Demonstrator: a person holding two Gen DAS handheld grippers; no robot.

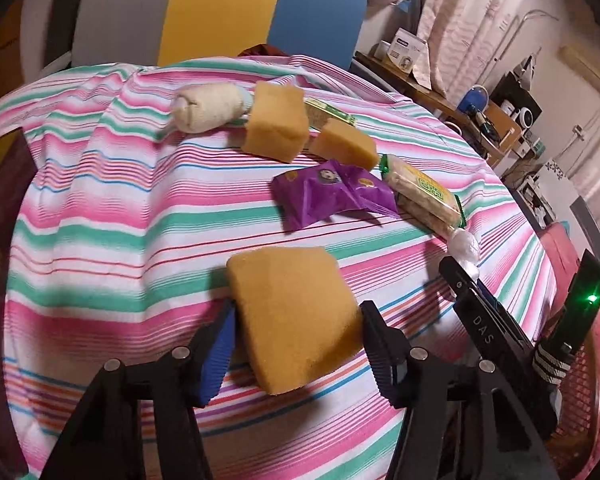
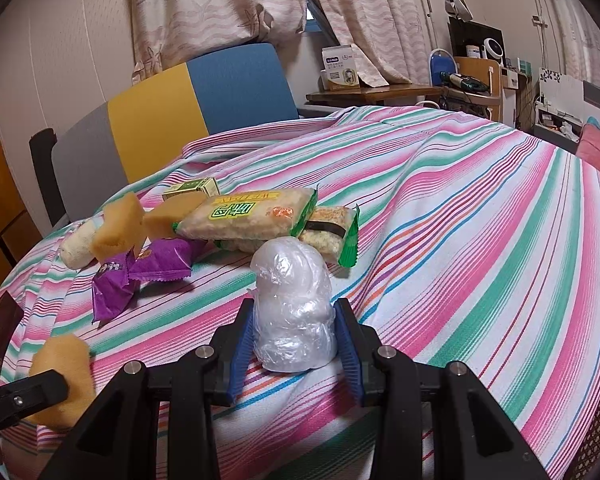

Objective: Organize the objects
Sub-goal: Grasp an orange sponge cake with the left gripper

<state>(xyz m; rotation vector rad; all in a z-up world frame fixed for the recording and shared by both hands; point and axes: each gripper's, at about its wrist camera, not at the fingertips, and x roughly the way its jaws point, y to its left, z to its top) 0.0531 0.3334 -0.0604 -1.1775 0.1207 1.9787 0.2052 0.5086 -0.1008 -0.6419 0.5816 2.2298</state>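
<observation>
My left gripper (image 1: 296, 344) is shut on a big yellow sponge (image 1: 292, 316), held over the striped cloth (image 1: 100, 216). My right gripper (image 2: 296, 340) is shut on a roll of clear plastic bags (image 2: 294, 312); that roll also shows in the left wrist view (image 1: 466, 248). Farther off lie two more yellow sponges (image 1: 276, 122) (image 1: 346, 144), a rolled white towel (image 1: 208, 106), purple snack packets (image 1: 332, 192), rice cracker packs (image 1: 424, 192) and a small green-yellow box (image 1: 328, 114). The held sponge also appears at the right wrist view's left edge (image 2: 64, 376).
The cloth covers a round table. A grey, yellow and blue chair (image 2: 192, 104) stands behind it. A wooden side table (image 2: 376, 94) with a box and a cluttered desk (image 2: 476, 76) stand at the back right. A red mesh basket (image 1: 580, 392) sits at the right.
</observation>
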